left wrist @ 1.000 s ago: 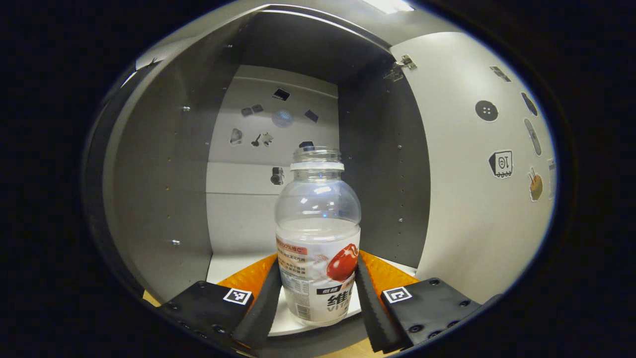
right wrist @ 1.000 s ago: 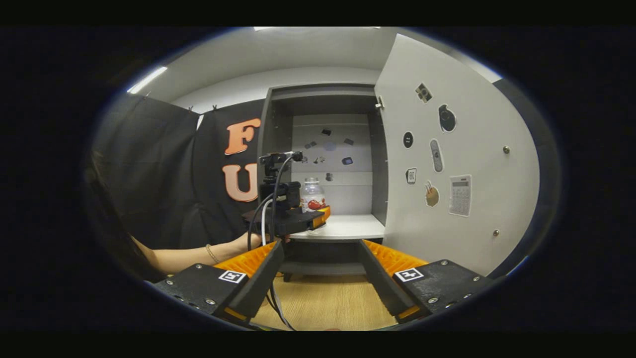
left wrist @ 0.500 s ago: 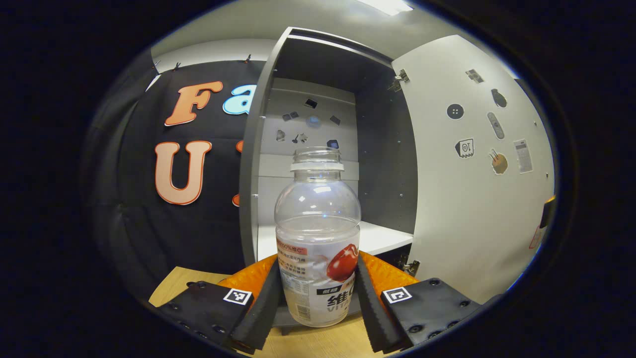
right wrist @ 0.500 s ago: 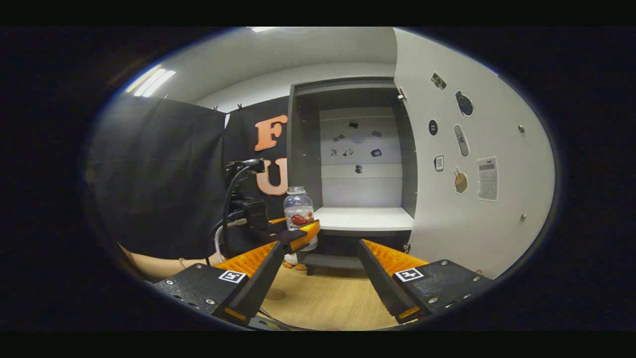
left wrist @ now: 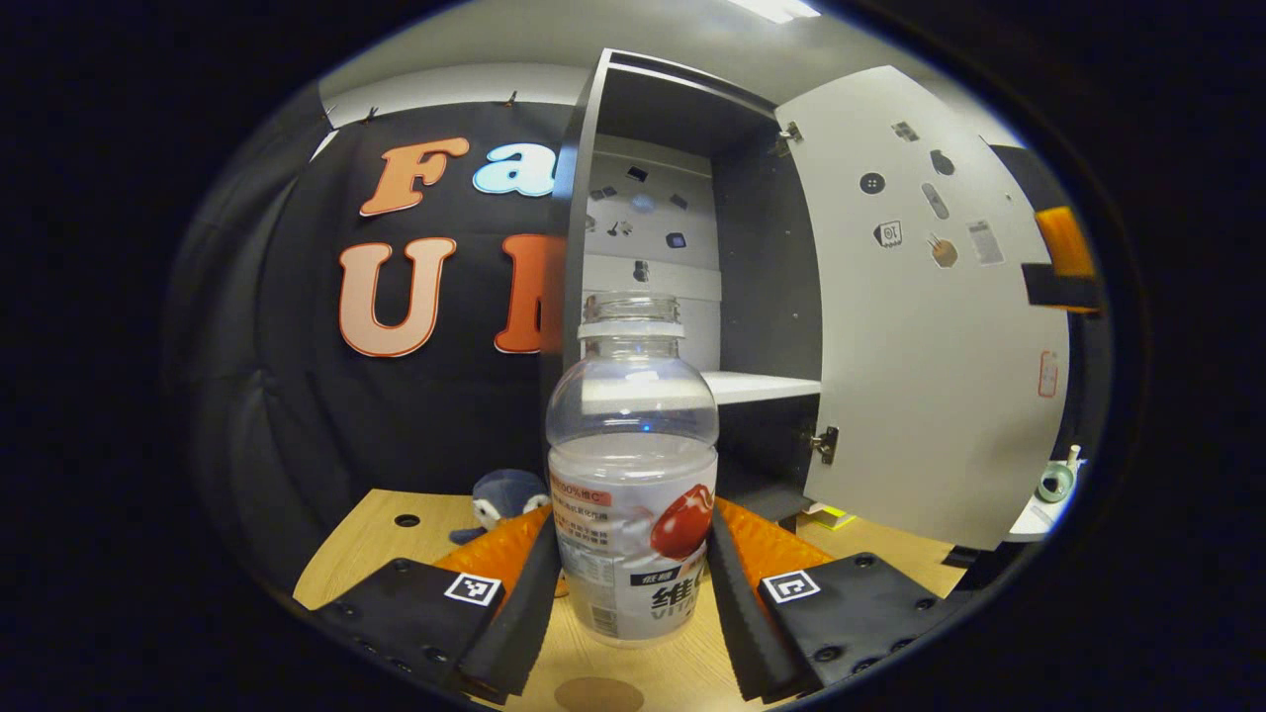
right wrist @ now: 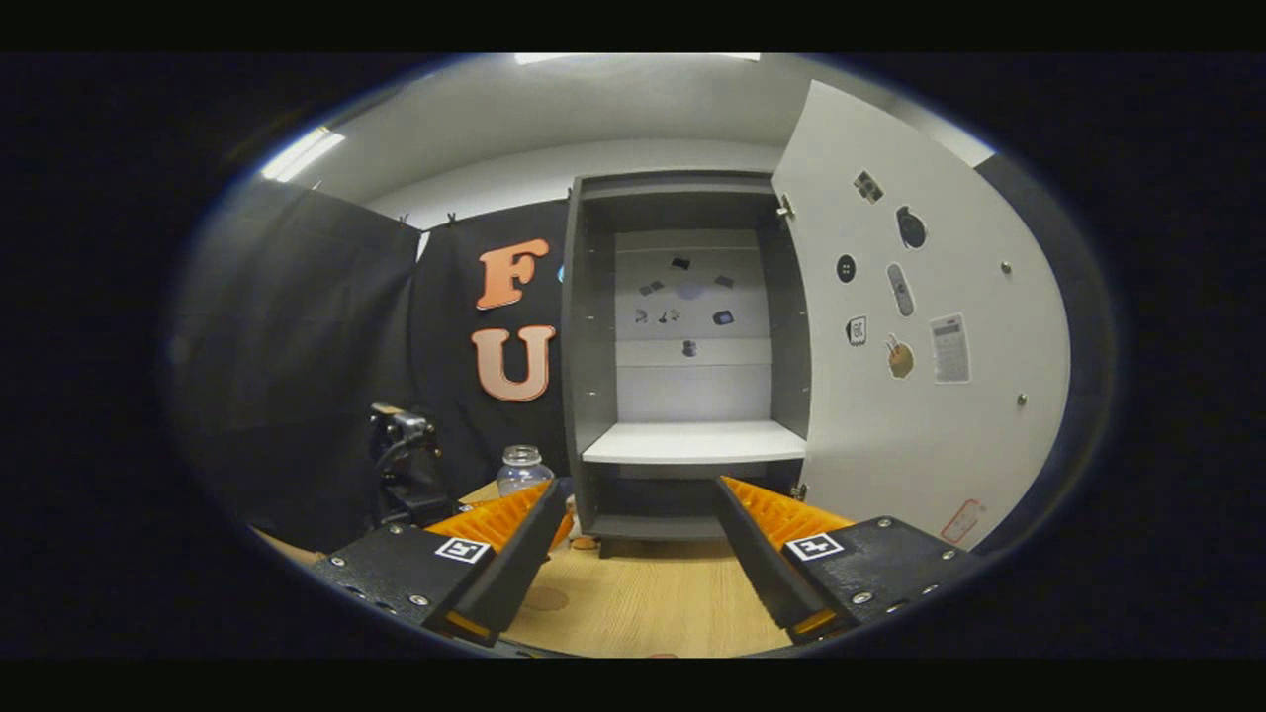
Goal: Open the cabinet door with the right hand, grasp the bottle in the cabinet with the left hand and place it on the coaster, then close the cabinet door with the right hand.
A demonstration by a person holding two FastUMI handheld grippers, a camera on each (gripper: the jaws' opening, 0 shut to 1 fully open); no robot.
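Note:
My left gripper (left wrist: 633,569) is shut on a clear plastic bottle (left wrist: 633,445) with a red-fruit label, held upright outside the cabinet and low over the wooden table. A round brown coaster (left wrist: 597,695) lies just in front of and below the bottle's base. In the right gripper view the bottle's top (right wrist: 522,468) shows left of the cabinet (right wrist: 589,326), beside the left gripper's body (right wrist: 401,480). The coaster (right wrist: 544,598) lies on the table there. My right gripper (right wrist: 638,509) is open and holds nothing, facing the cabinet. The white door (right wrist: 930,396) stands swung open to the right.
The cabinet's white shelf (right wrist: 692,442) is bare. A blue-grey plush toy (left wrist: 497,491) sits on the wooden table (left wrist: 376,534) left of the bottle. Small items (left wrist: 1053,483) stand beyond the door's lower edge. The other gripper (left wrist: 1063,259) shows at the far right.
The left gripper has drawn the bottle out of the cabinet, then leftward and down toward the table near the coaster. The right gripper has stayed open, shifting its aim slightly.

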